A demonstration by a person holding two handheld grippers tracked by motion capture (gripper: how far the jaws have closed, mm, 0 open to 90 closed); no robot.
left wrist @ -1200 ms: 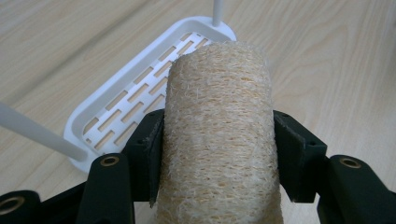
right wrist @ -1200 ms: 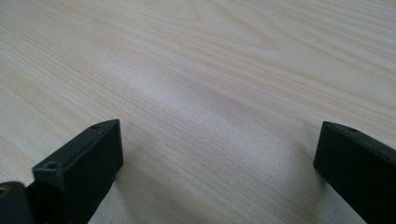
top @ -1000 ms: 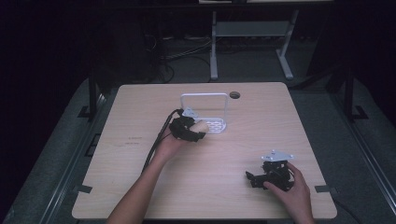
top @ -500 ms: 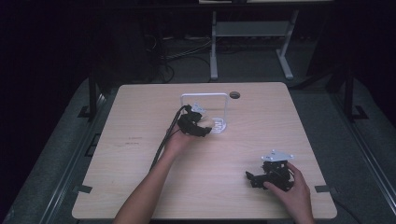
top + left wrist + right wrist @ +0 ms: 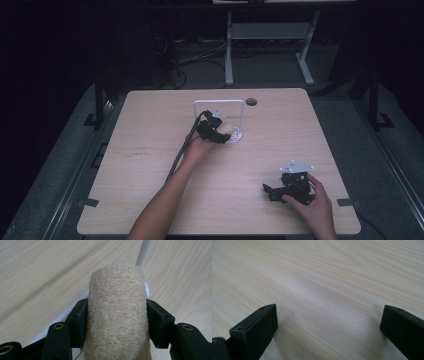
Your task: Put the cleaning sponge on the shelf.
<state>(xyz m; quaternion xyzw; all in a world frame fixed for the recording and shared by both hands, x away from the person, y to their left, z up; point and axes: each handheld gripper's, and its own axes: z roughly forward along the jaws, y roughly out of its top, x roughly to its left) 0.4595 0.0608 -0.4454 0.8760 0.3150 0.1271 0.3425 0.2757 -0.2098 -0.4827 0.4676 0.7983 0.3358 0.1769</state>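
A beige loofah sponge roll is clamped between my left gripper's two black jaws, standing lengthwise in the left gripper view. From above, my left gripper holds it at the foot of a white wire rack at the table's back middle; the sponge shows as a pale patch. A white post and the white base of the rack lie just behind the sponge. My right gripper rests low on the table near the front right, open, with bare wood between its jaws.
The light wooden table has a round cable hole at its back edge beside the rack. A black cable trails from the left gripper along the forearm. Dark floor, a white frame and cables lie beyond the table.
My left gripper has moved away from the person and to the right with the sponge, up to the rack's base. The right gripper has stayed put.
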